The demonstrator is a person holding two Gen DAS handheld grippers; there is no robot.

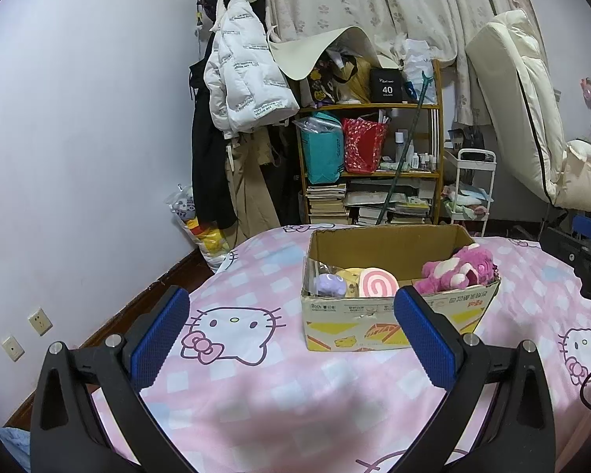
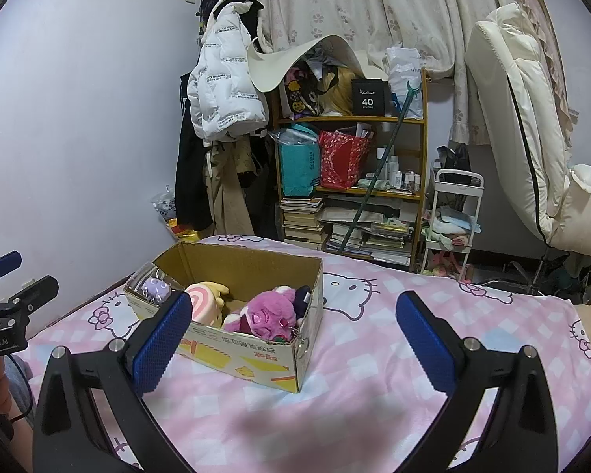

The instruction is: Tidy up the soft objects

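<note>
Your left gripper [image 1: 291, 335] and right gripper [image 2: 293, 339] both gape empty. The plush toys [image 2: 262, 315] already sit in the cardboard box [image 2: 256, 358] mid-bed [image 2: 374, 354]; seemingly nothing's left outside.
</note>
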